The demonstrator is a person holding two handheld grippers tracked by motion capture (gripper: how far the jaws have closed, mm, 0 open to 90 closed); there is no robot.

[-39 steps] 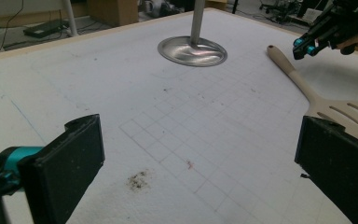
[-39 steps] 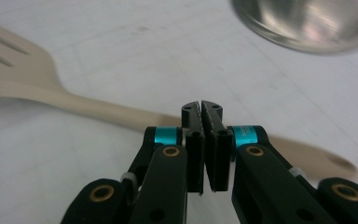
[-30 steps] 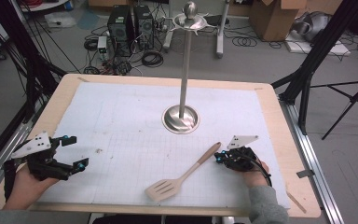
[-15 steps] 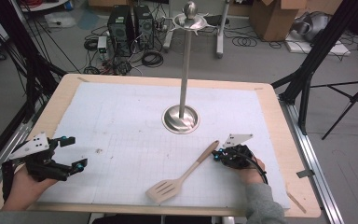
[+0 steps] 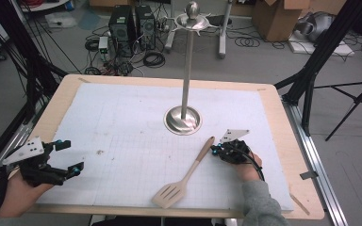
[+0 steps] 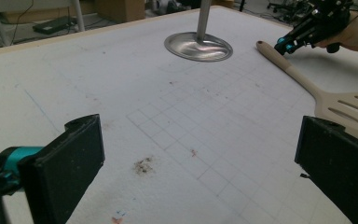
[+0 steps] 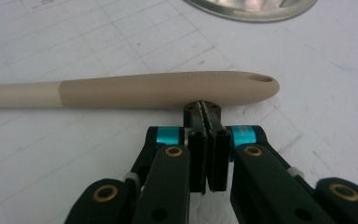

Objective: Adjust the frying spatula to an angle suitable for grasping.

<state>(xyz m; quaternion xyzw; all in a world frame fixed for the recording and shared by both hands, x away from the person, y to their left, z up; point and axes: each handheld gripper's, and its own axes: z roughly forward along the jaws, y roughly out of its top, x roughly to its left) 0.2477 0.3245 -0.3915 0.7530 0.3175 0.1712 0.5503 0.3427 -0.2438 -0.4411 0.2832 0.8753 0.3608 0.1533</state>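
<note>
Spatula (image 7: 121, 88) blade cut off at left edge.

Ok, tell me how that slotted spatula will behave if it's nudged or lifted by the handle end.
The spatula looks rigid, so it should probably lift stiffly rather than droop. Its flat slotted head lies on the mat, so it likely won't roll; a push near the handle tip, where the right gripper sits with jaws shut, would probably pivot it. The rounded, smooth handle may slip.
</note>
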